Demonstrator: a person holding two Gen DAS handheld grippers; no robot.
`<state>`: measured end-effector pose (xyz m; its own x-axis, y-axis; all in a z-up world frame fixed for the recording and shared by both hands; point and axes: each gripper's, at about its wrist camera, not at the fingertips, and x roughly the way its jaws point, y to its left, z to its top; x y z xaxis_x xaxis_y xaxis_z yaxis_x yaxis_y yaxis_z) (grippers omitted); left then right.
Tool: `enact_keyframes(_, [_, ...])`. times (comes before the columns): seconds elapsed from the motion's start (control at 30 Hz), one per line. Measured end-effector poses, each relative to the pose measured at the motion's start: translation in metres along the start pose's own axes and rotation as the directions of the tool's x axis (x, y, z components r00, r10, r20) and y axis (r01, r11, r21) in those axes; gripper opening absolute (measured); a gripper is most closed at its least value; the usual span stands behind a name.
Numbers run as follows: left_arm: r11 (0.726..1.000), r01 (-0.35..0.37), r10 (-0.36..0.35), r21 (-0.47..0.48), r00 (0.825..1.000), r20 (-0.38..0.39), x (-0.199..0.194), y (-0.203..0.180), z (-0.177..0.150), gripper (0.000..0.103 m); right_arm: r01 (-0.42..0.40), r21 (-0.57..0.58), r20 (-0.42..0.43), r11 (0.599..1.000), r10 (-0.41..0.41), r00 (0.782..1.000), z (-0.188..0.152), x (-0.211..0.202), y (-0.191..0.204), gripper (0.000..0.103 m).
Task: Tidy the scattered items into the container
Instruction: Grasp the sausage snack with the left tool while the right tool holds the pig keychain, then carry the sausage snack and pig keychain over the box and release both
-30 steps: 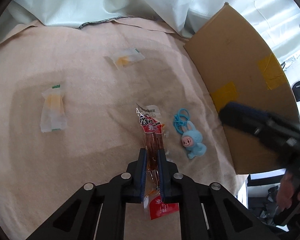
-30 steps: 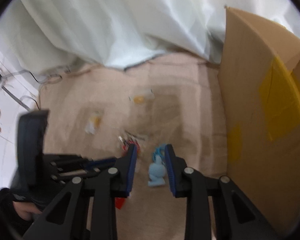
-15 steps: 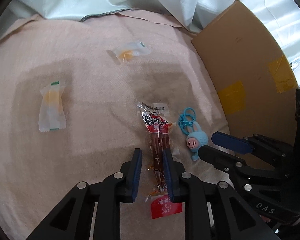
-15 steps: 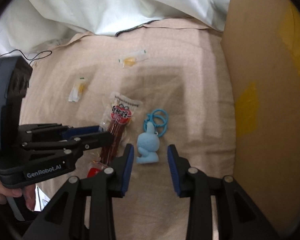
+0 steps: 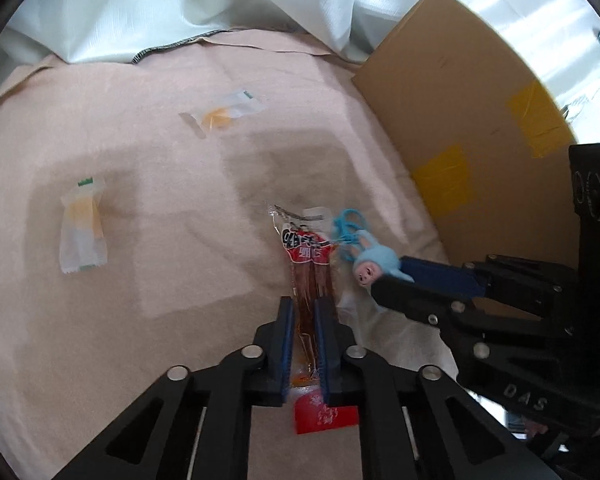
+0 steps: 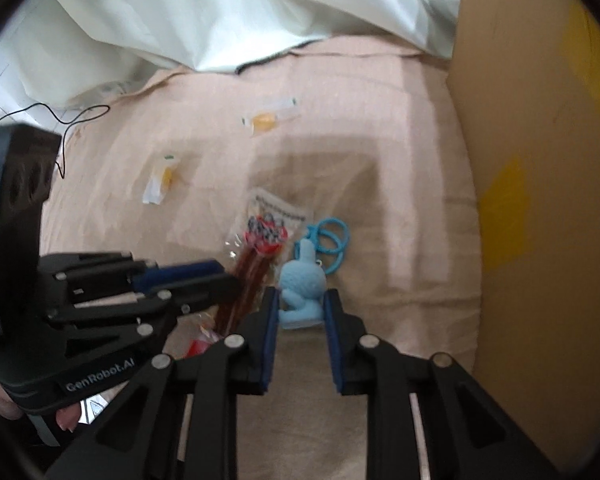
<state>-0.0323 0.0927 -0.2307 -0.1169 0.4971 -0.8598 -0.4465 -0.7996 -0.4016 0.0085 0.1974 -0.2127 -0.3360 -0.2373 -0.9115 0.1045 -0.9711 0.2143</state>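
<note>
Nothing visibly boxed: left gripper (image 5: 304,312) clamps the sausage pack (image 5: 310,264), right gripper (image 6: 300,308) closes around the rabbit keychain (image 6: 302,284); two sachets (image 5: 82,232) (image 5: 224,114) lie mid-cloth, cardboard box (image 5: 460,128) at right edge.

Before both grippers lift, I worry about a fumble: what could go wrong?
The left gripper pinches the sausage pack near one end, so it may droop or slip. The right gripper grips only the bunny toy's base; its rings could snag the pack.
</note>
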Motion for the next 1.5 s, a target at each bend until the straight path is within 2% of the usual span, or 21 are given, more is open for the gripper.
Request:
enact_keyframes(0.03, [1.0,-0.006,0.006,0.009,1.0,0.001,-0.003,-0.001,0.002,0.0,-0.001,0.003,0.007,1.0,0.001,1.0,0.001,-0.002,0.0,0.025])
enact_keyframes(0.2, [0.998,-0.045,0.045,0.036,0.999,-0.008,-0.01,-0.005,0.006,0.0,0.003,-0.004,0.023,1.0,-0.003,1.0,0.005,-0.009,0.0,0.025])
enact_keyframes(0.3, [0.998,-0.066,0.066,0.019,0.998,0.004,-0.014,-0.003,0.006,0.0,-0.008,-0.002,0.023,1.0,0.008,1.0,0.006,-0.01,-0.001,0.025])
enact_keyframes(0.43, [0.99,-0.136,0.133,0.038,0.988,0.073,-0.059,0.007,-0.003,0.0,-0.02,-0.034,0.06,0.999,0.022,0.998,0.01,-0.025,0.006,0.025])
enact_keyframes(0.53, [0.972,-0.232,0.227,0.026,0.967,0.115,-0.083,0.006,0.004,0.0,-0.037,-0.061,0.1,0.997,0.043,0.994,0.017,-0.043,0.016,0.025])
enact_keyframes(0.63, [0.943,-0.334,0.331,-0.007,0.929,0.166,-0.108,0.007,0.012,0.0,-0.05,-0.084,0.133,0.995,0.061,0.989,0.026,-0.057,0.026,0.025])
enact_keyframes(0.73, [0.92,-0.386,0.391,-0.063,0.9,0.194,-0.129,0.01,0.016,0.0,-0.069,-0.102,0.16,0.992,0.085,0.983,0.035,-0.068,0.035,0.025])
enact_keyframes(0.83, [0.904,-0.416,0.427,-0.096,0.883,0.197,-0.145,0.012,0.013,0.0,-0.078,-0.129,0.177,0.989,0.1,0.979,0.042,-0.072,0.044,0.025])
enact_keyframes(1.0, [0.884,-0.441,0.464,-0.152,0.865,0.19,-0.159,0.02,0.012,0.0,-0.088,-0.149,0.173,0.985,0.114,0.978,0.046,-0.069,0.047,0.025])
enact_keyframes(1.2, [0.871,-0.468,0.492,-0.15,0.831,0.259,-0.182,0.006,0.041,0.0,-0.077,-0.166,0.264,0.983,0.119,0.957,0.056,-0.107,0.045,0.025])
enact_keyframes(1.3, [0.871,-0.474,0.489,-0.129,0.812,0.317,-0.198,-0.017,0.063,0.0,-0.067,-0.158,0.318,0.985,0.115,0.941,0.065,-0.131,0.035,0.025])
enact_keyframes(1.43, [0.888,-0.455,0.443,-0.069,0.805,0.394,-0.212,-0.059,0.095,0.0,-0.017,-0.142,0.4,0.99,0.073,0.914,0.073,-0.168,0.016,0.025])
enact_keyframes(1.5, [0.898,-0.438,0.407,-0.028,0.807,0.427,-0.215,-0.084,0.109,0.0,0.009,-0.121,0.429,0.993,0.044,0.902,0.073,-0.184,0.001,0.025])
